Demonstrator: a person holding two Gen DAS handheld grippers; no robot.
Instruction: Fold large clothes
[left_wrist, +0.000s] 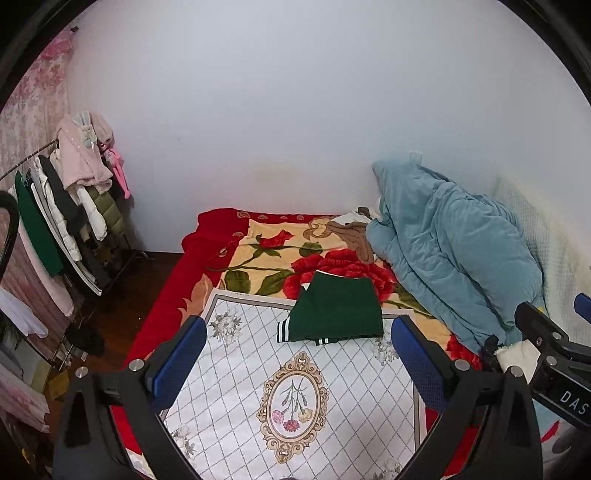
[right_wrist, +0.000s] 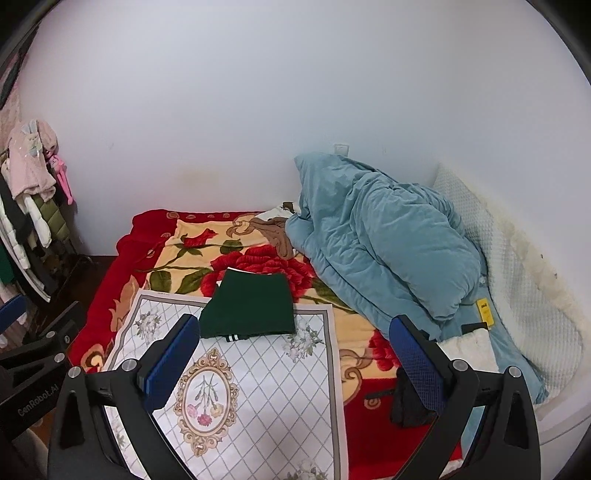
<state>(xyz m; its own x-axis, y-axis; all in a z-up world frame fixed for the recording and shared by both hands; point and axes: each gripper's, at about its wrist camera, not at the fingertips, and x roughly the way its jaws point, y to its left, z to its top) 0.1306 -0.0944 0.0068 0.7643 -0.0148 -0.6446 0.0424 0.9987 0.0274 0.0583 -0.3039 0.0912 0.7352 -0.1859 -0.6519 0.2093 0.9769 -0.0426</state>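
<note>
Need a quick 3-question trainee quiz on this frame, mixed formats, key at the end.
1. True or false: the green garment lies folded at the far edge of the white patterned cloth.
2. Multiple choice: what is heaped to the right of the garment? A) blue quilt B) brown suitcase C) stack of books
3. Fill in: the left gripper and right gripper are both ____, holding nothing.

Key: 1 true; 2 A; 3 open
</note>
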